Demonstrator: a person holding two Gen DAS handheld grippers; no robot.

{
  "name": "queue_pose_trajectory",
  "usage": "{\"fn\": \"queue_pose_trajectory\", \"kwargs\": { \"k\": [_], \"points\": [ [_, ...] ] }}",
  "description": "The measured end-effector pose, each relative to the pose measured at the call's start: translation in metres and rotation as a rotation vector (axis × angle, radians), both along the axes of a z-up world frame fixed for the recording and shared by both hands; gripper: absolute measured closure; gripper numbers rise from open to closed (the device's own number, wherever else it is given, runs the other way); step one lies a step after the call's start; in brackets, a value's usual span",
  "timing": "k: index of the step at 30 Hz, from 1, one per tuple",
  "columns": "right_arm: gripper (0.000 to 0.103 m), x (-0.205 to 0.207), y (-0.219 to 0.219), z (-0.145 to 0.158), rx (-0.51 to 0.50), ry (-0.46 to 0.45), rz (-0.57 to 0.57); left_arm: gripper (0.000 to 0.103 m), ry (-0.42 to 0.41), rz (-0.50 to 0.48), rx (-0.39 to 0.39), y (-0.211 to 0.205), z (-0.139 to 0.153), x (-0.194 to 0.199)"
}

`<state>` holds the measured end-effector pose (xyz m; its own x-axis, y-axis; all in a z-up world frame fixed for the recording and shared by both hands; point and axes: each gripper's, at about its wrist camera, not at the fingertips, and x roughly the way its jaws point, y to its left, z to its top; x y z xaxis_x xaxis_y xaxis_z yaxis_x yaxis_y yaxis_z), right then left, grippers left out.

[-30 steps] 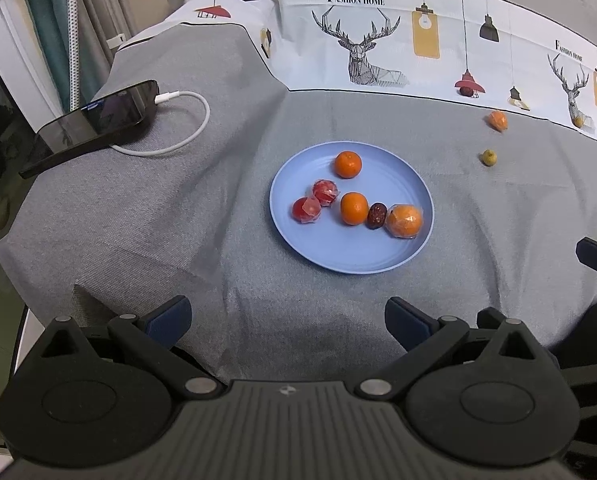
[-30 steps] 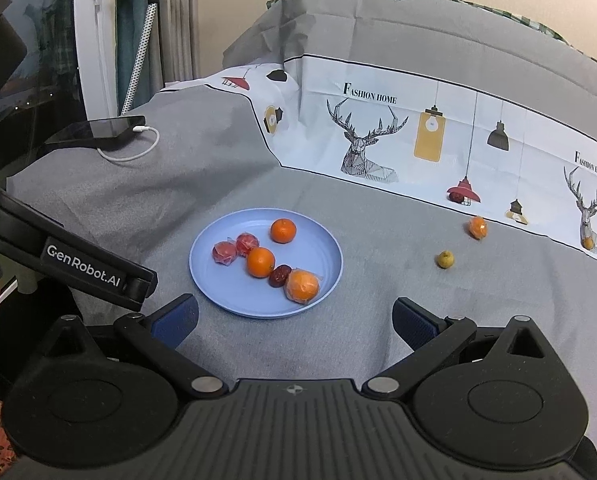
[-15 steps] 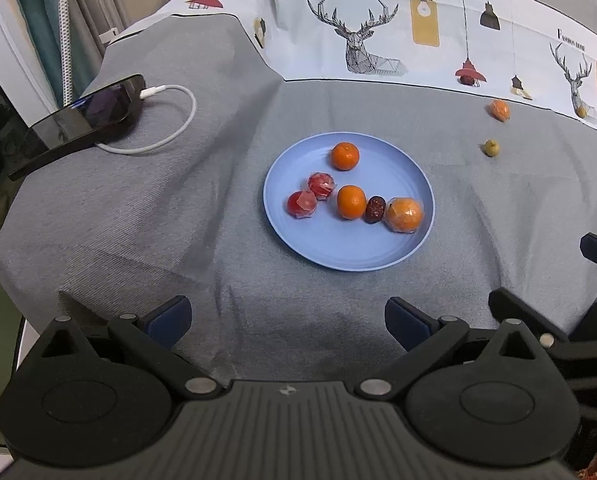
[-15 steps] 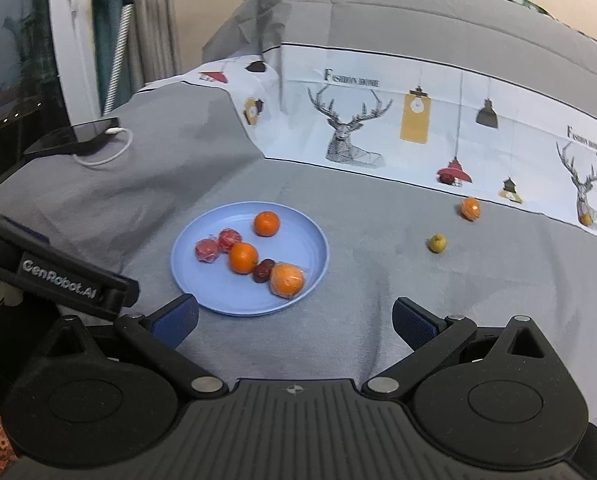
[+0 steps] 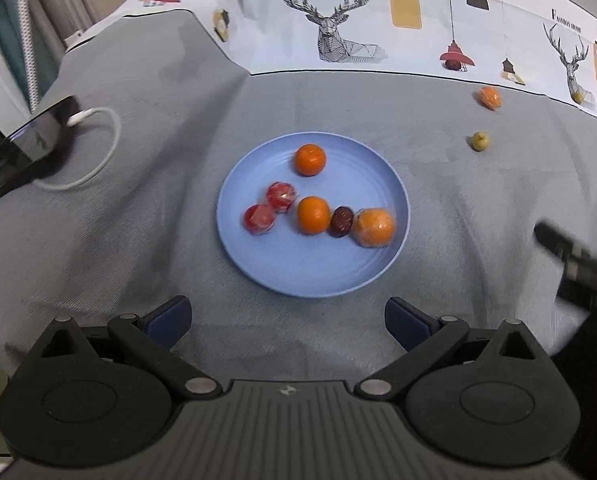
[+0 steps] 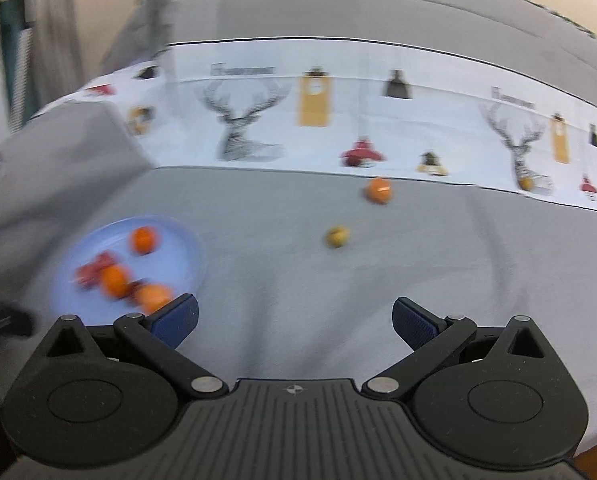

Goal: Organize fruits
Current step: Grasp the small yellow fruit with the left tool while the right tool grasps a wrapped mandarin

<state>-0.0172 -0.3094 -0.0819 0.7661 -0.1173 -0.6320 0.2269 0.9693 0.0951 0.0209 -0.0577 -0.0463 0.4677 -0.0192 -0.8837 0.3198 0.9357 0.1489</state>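
A blue plate (image 5: 310, 276) sits on the grey cloth and holds several fruits: two tangerines (image 5: 309, 159), two red wrapped fruits (image 5: 281, 196), a dark date (image 5: 341, 221) and a wrapped orange (image 5: 374, 227). A small orange fruit (image 6: 378, 190) and a small yellow-green fruit (image 6: 337, 236) lie loose on the cloth to the plate's right; both also show in the left wrist view, the orange one (image 5: 489, 97) behind the yellow-green one (image 5: 480, 141). My left gripper (image 5: 287, 320) is open and empty in front of the plate. My right gripper (image 6: 294, 322) is open and empty, facing the loose fruits; the plate (image 6: 186, 240) is at its left.
A dark phone (image 5: 22, 148) with a white charging cable (image 5: 98, 160) lies at the far left. A white printed cloth with deer and lamps (image 5: 346, 32) rises behind the grey area. The right gripper's body (image 5: 578, 260) shows blurred at the right edge of the left wrist view.
The right gripper has swung right, so the plate has slid to its left and the loose fruits are now ahead; its view is motion-blurred. The left gripper has moved slightly closer to the plate.
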Motion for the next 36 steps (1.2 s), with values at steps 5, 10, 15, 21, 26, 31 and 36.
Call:
{"fn": "queue_pose_trajectory", "kwargs": {
  "k": [5, 10, 15, 21, 26, 31, 36],
  "points": [
    [0.001, 0.058, -0.061, -0.032, -0.008, -0.024, -0.113, 0.0, 0.032, 0.001, 0.012, -0.024, -0.009, 0.02],
    [0.001, 0.135, -0.106, -0.07, -0.001, -0.002, -0.13, 0.0, 0.062, 0.0, 0.029, -0.052, -0.02, 0.044],
    [0.001, 0.2, -0.128, -0.101, 0.015, 0.001, -0.137, 0.0, 0.077, -0.02, 0.04, -0.081, -0.03, 0.067],
    [0.041, 0.245, -0.141, -0.128, 0.044, -0.003, -0.117, 0.0, 0.075, -0.072, 0.048, -0.128, -0.05, 0.096],
    [0.07, 0.217, -0.166, -0.131, -0.003, -0.012, -0.177, 0.0, 0.081, -0.172, -0.007, -0.174, -0.068, 0.113],
    [0.069, 0.163, -0.208, -0.132, 0.013, 0.047, -0.353, 0.0, 0.033, -0.277, -0.021, -0.233, -0.087, 0.124],
    [0.067, 0.155, -0.219, -0.142, 0.025, -0.005, -0.403, 0.0, 0.025, -0.331, 0.023, -0.28, -0.115, 0.138]
  ]
}}
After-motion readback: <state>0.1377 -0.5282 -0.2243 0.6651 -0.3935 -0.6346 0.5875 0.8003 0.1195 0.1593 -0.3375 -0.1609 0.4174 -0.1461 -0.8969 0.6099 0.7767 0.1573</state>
